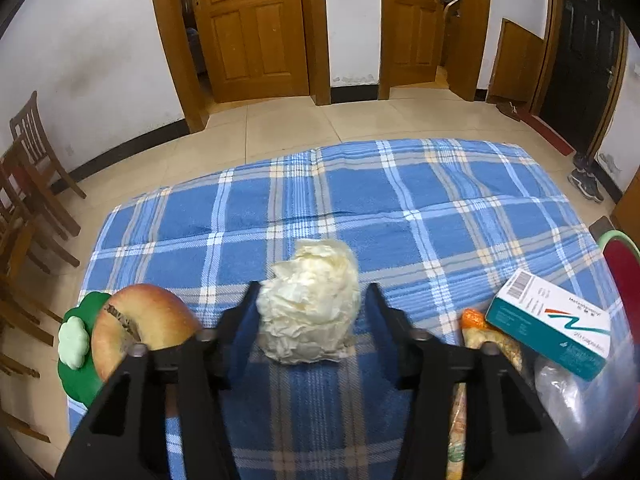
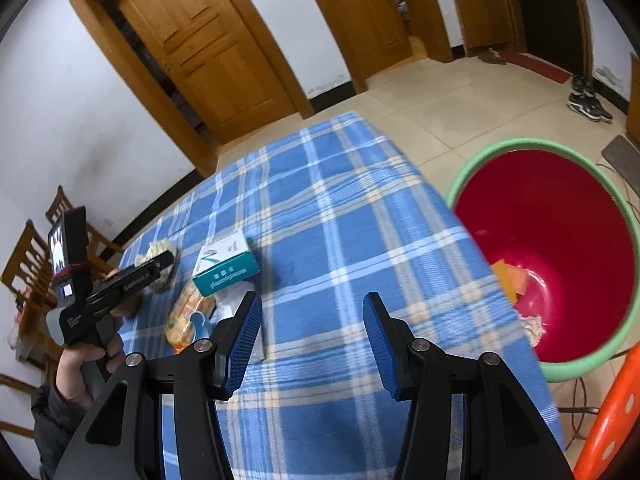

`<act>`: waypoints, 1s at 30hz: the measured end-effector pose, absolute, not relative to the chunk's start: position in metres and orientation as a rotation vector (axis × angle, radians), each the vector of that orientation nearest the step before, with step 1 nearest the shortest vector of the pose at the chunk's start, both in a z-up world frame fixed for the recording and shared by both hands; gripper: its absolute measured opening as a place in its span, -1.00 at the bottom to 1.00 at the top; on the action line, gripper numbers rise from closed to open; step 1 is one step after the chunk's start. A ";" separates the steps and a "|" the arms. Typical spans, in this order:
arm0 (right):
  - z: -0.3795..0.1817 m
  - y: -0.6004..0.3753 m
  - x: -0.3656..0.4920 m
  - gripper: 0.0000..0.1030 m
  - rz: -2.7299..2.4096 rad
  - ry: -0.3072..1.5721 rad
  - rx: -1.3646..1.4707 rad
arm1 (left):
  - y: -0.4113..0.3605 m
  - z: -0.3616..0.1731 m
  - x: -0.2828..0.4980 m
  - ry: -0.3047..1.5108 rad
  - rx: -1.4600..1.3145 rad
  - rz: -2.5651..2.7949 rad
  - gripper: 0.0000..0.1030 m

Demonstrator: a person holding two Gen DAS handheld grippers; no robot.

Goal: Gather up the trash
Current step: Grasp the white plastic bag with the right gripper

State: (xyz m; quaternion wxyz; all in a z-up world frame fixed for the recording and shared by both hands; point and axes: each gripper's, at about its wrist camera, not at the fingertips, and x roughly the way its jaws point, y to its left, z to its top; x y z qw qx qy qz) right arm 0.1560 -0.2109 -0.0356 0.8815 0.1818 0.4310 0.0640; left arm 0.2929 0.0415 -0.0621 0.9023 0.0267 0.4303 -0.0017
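Centre of the left wrist view: the left gripper (image 1: 310,300) has its jaws spread wide, one finger on either side of a crumpled white tissue wad (image 1: 310,304) lying on the blue plaid tablecloth (image 1: 400,208). Whether the fingers touch the paper is hard to tell; there is no squeeze on it. At lower left of that frame an apple (image 1: 140,324) rests against a green plastic piece (image 1: 78,356). Lower right, a teal and white medicine box (image 1: 554,326) lies tilted, partly over an orange snack wrapper (image 1: 492,340), with clear plastic (image 1: 560,396) just below.

Over to the right wrist view: the right gripper (image 2: 312,340) hangs above bare cloth at bottom centre, jaws released and holding nothing. To the right of the frame, past the table edge, sits the red bin (image 2: 560,240) with a green rim, scraps of paper and orange wrapper at its bottom. On the left side, a hand (image 2: 86,368) holds the other gripper's handle, its fingers reaching to the tissue near the table's far left. The medicine box and snack wrapper lie between the two tools. An orange stool (image 2: 612,424) pokes in at lower right.
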 end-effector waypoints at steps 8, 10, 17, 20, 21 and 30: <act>-0.047 -0.189 0.166 0.04 0.186 0.936 0.345 | 0.045 -0.051 0.275 0.860 -0.009 -0.048 -0.28; -0.049 -0.184 0.168 0.04 0.201 0.940 0.334 | 0.044 -0.046 0.266 0.846 -0.015 -0.060 -0.28; -0.059 -0.166 0.173 0.04 0.257 0.955 0.307 | 0.044 -0.029 0.223 0.810 -0.082 -0.094 -0.28; -0.061 -0.160 0.174 0.04 0.280 0.951 0.304 | 0.048 -0.026 0.208 0.800 -0.109 -0.098 -0.28; -0.061 -0.159 0.175 0.04 0.284 0.950 0.306 | 0.049 -0.025 0.203 0.799 -0.119 -0.100 -0.28; -0.067 -0.150 0.181 0.04 0.339 0.954 0.321 | 0.049 -0.028 0.177 0.804 -0.201 -0.116 -0.28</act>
